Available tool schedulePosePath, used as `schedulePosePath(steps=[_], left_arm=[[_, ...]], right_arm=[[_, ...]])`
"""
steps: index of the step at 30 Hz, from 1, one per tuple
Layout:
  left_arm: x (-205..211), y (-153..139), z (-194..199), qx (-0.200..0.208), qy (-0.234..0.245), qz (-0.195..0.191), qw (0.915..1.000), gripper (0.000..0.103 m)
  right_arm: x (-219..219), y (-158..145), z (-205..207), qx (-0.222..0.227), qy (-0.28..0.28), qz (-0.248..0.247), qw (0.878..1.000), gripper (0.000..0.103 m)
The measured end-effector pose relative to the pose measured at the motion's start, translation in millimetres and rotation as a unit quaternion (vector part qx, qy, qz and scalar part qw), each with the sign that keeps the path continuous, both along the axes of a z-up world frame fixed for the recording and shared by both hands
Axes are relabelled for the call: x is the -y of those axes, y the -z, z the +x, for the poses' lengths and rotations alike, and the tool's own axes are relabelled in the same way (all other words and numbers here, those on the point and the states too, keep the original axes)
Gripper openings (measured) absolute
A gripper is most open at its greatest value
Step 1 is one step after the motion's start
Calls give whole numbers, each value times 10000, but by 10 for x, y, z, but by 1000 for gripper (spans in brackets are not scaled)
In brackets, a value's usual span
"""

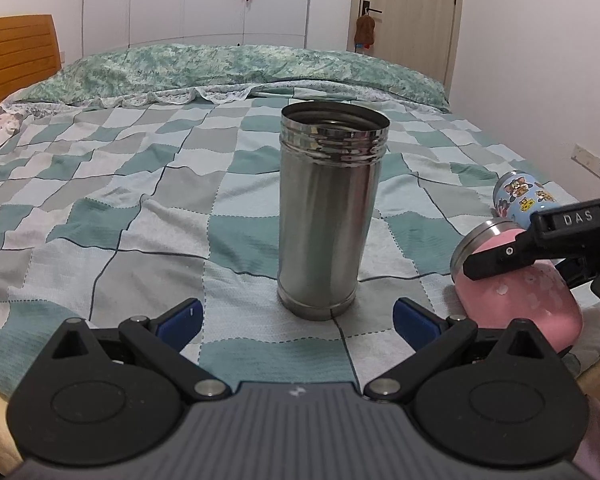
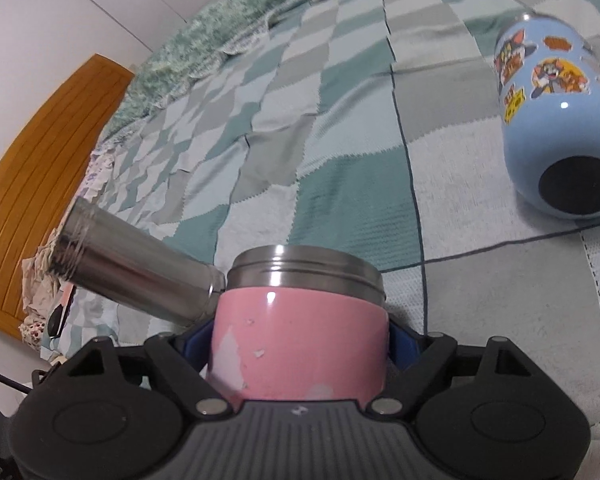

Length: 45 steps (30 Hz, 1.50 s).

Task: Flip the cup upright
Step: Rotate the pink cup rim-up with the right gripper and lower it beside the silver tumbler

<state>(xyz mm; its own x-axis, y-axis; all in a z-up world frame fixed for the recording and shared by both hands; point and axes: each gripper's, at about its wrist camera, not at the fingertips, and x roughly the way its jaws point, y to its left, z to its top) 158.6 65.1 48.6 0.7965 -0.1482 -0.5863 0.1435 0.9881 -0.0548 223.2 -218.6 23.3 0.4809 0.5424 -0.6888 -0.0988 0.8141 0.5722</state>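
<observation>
A tall steel cup [image 1: 328, 212] stands upright, mouth up, on the checked bedspread [image 1: 140, 216] just ahead of my left gripper [image 1: 296, 318], which is open and empty. My right gripper [image 2: 300, 344] is shut on a pink cup with a steel rim [image 2: 300, 336]; in the left wrist view the pink cup [image 1: 524, 292] lies tilted on its side with the right gripper's black finger [image 1: 500, 258] across it. A light-blue cartoon cup [image 2: 556, 120] lies on its side to the right, dark base toward me; it also shows in the left wrist view [image 1: 522, 196]. The steel cup [image 2: 136, 268] shows left of the pink one.
A green patterned pillow roll [image 1: 236, 68] lies along the far side of the bed. A wooden headboard [image 1: 16, 60] is at the left. White wardrobes [image 1: 196, 0] and a door [image 1: 408, 4] stand behind. The bed's near edge runs just under the grippers.
</observation>
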Motion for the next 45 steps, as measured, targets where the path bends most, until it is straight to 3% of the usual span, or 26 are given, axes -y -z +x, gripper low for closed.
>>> schedulePosePath(steps=[9, 15, 20, 28, 34, 40, 41, 45], left_arm=[[-32, -17, -16, 24, -59, -32, 10000, 103], [-34, -24, -54, 57, -25, -97, 9999, 103], [-33, -21, -77, 119, 20, -140, 9998, 103], [-56, -34, -49, 182, -54, -145, 9997, 103], [-94, -15, -37, 166, -91, -169, 9997, 103], [-112, -13, -32, 201, -100, -222, 9995, 103], [-108, -17, -33, 211, -92, -216, 9995, 103], [-78, -32, -55, 245, -77, -207, 9995, 103]], right_arm=[[36, -199, -416, 1249, -146, -294, 9916, 85], [-2, -286, -673, 2063, -195, -668, 9760, 84], [-153, -311, -886, 2711, -350, -1158, 9549, 84], [-447, -402, -967, 3857, -444, -1879, 9022, 84], [-606, -384, -641, 4115, -235, -2127, 8859, 84], [-677, -132, -394, 3778, -213, -2228, 8984, 84], [-675, -111, -422, 3914, -189, -2212, 8930, 84], [-678, -116, -412, 3858, -199, -2227, 8951, 84]])
